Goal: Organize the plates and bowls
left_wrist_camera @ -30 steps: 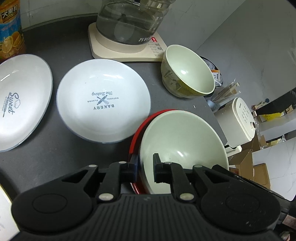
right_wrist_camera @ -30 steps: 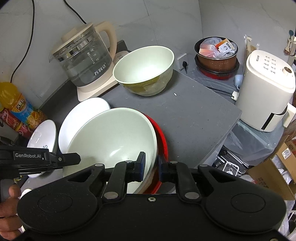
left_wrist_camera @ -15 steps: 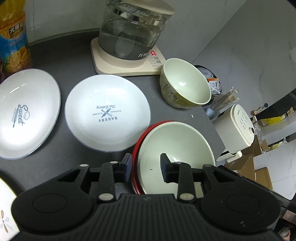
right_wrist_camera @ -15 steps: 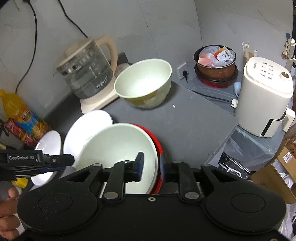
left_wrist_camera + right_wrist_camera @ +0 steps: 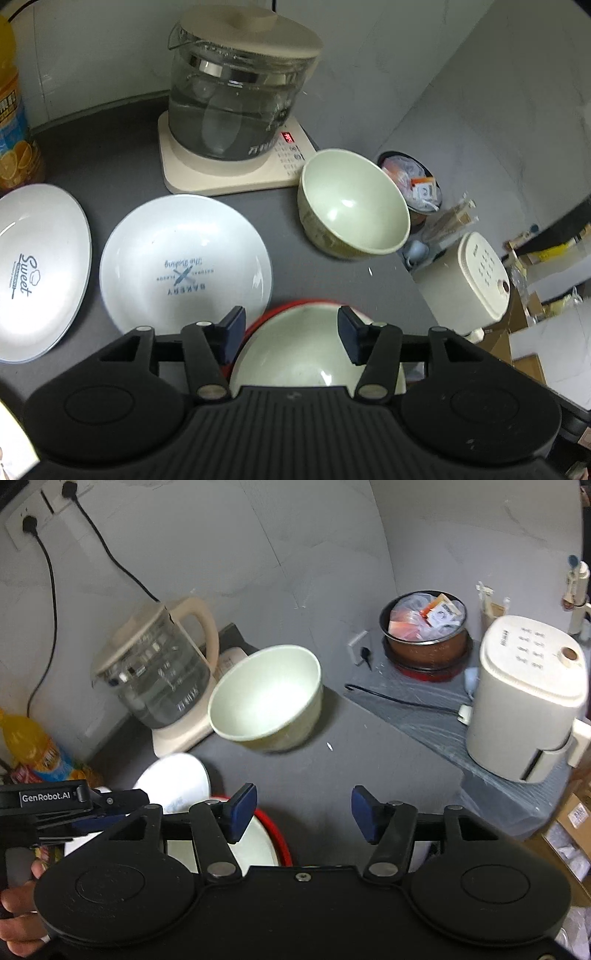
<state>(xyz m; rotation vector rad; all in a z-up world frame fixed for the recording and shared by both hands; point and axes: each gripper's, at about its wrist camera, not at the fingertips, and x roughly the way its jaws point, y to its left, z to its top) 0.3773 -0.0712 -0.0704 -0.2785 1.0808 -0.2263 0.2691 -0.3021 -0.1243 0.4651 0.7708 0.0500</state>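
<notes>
- The large pale bowl (image 5: 306, 350) sat inside the red plate (image 5: 258, 325) at the near edge of the grey counter (image 5: 110, 155), nested and let go.
- My left gripper (image 5: 291, 334) hung above that bowl; its jaws had just been opening and stood about half apart, one over the red rim and one over the bowl, with neither pad pressing on anything.
- My right gripper (image 5: 301, 812) had also just been opening; its jaws stood well apart with bare counter between them and held nothing, the bowl and red plate lying low to its left.
- A second, deeper bowl (image 5: 352, 205) stood farther back, just beside the base of the glass kettle (image 5: 236, 99).
- Left of the stack lay the "Bakery" plate (image 5: 184, 264), close to the red rim, and beyond it the "Sweet" plate (image 5: 37, 269).
- An orange drink bottle (image 5: 14, 125) stood at the far left.
- Off the counter's right edge I saw a white appliance (image 5: 528, 694) and a pot of packets (image 5: 426, 627).
- A hand (image 5: 18, 897) gripped the left tool's handle.
</notes>
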